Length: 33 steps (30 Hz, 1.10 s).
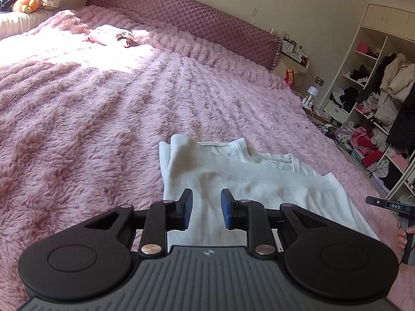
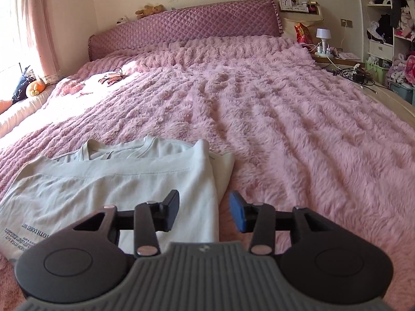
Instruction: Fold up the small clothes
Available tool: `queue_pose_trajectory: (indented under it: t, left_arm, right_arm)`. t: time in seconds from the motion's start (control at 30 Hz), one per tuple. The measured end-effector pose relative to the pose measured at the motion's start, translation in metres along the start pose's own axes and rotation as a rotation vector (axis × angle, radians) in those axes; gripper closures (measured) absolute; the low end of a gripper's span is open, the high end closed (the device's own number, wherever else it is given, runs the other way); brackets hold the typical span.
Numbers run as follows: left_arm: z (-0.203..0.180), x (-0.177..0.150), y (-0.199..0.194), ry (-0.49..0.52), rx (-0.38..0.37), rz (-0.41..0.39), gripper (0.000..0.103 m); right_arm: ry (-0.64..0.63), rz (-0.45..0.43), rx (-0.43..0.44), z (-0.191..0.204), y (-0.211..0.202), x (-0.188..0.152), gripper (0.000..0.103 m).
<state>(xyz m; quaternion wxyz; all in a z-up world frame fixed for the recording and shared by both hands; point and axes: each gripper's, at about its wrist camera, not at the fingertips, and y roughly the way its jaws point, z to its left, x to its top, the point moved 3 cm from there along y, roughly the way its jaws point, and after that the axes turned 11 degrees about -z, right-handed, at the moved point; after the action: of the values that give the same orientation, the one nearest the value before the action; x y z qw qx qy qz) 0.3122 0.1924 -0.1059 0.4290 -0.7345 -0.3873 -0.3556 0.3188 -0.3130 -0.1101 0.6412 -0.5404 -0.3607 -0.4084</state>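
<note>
White T-shirt (image 2: 111, 189): lies on the pink fluffy blanket (image 2: 285, 129) at the near edge of the bed, collar turned toward the quilted headboard (image 2: 186, 31), hem toward the person; this orientation puts the sides within reach of both tools. Its side portions appear already folded inward, a doubled layer showing along the shirt's right edge, so the piece reads as a narrowed strip, probably awaiting a fold across its length. Printed lettering sits at the shirt's near left corner. Left gripper (image 1: 206, 211): jaws apart, nothing between them, held over the shirt's near left portion; contact with the cloth cannot be told. Right gripper (image 2: 205, 213): jaws apart and empty, straddling the shirt's right edge, one finger (image 2: 171, 213) over cloth and the other over blanket, a stance suited to pinching that edge. Second small garment (image 1: 111, 35): pale pink, lying well beyond the shirt, near the headboard in a sunlit patch, likely kept clear of the working area. Stuffed bear (image 2: 150, 10): atop the headboard. Open wardrobe (image 1: 376, 77): to the shirt's right, beyond the bed.
</note>
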Motion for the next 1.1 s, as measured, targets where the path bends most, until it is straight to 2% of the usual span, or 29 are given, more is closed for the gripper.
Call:
queue_pose_trajectory:
  t: [0.1, 0.2, 0.3, 0.33, 0.37, 0.4, 0.47, 0.57, 0.63, 0.7, 0.8, 0.87, 0.9, 0.93, 1.0, 1.07, 1.1]
  left_arm:
    - [0.01, 0.007, 0.032, -0.089, 0.015, -0.024, 0.077]
    - [0.021, 0.006, 0.055, -0.183, -0.005, -0.03, 0.077]
    - [0.027, 0.0, 0.072, -0.189, 0.034, 0.011, 0.077]
    - [0.029, -0.003, 0.077, -0.185, 0.039, 0.028, 0.077]
    - [0.031, -0.006, 0.08, -0.178, 0.049, 0.044, 0.077]
    - [0.032, -0.008, 0.082, -0.173, 0.056, 0.058, 0.077]
    - [0.035, -0.011, 0.085, -0.158, 0.06, 0.065, 0.078]
    - [0.039, -0.009, 0.09, -0.139, 0.072, 0.068, 0.087]
    - [0.041, -0.008, 0.095, -0.132, 0.082, 0.08, 0.091]
    - [0.042, -0.013, 0.102, -0.119, 0.111, 0.112, 0.097]
    - [0.042, -0.015, 0.104, -0.116, 0.111, 0.118, 0.097]
    - [0.039, -0.011, 0.098, -0.102, 0.109, 0.105, 0.097]
    - [0.035, -0.009, 0.094, -0.083, 0.11, 0.098, 0.096]
    - [0.032, -0.008, 0.09, -0.065, 0.113, 0.096, 0.092]
    - [0.02, -0.005, 0.08, -0.01, 0.157, 0.104, 0.091]
    - [0.012, -0.004, 0.071, 0.004, 0.172, 0.119, 0.089]
    - [0.007, -0.004, 0.065, 0.004, 0.18, 0.13, 0.085]
  right_arm:
    - [0.005, 0.001, -0.028, 0.002, 0.044, 0.016, 0.06]
    - [0.021, 0.011, -0.045, 0.004, 0.082, 0.026, 0.06]
    - [0.029, 0.045, -0.045, 0.008, 0.109, 0.026, 0.06]
    - [0.027, 0.083, -0.036, 0.01, 0.12, 0.022, 0.069]
    - [0.019, 0.134, -0.015, 0.012, 0.128, 0.018, 0.1]
    - [0.003, 0.161, -0.013, 0.013, 0.134, 0.014, 0.101]
    - [-0.013, 0.145, -0.031, 0.014, 0.136, 0.014, 0.102]
    - [0.039, 0.095, -0.088, 0.01, 0.134, 0.016, 0.102]
    - [0.024, 0.128, -0.104, 0.012, 0.141, 0.011, 0.102]
    - [-0.034, 0.17, -0.129, 0.015, 0.15, 0.0, 0.097]
    - [-0.034, 0.154, -0.166, 0.017, 0.149, 0.0, 0.094]
    - [-0.047, 0.106, -0.193, 0.023, 0.139, 0.007, 0.079]
    - [-0.069, 0.077, -0.199, 0.028, 0.134, 0.011, 0.077]
    - [-0.09, 0.054, -0.178, 0.037, 0.127, 0.017, 0.075]
    - [-0.083, 0.05, -0.101, 0.053, 0.121, 0.025, 0.077]
    - [-0.093, 0.054, -0.043, 0.074, 0.117, 0.032, 0.077]
    - [-0.105, 0.05, -0.018, 0.085, 0.116, 0.035, 0.076]
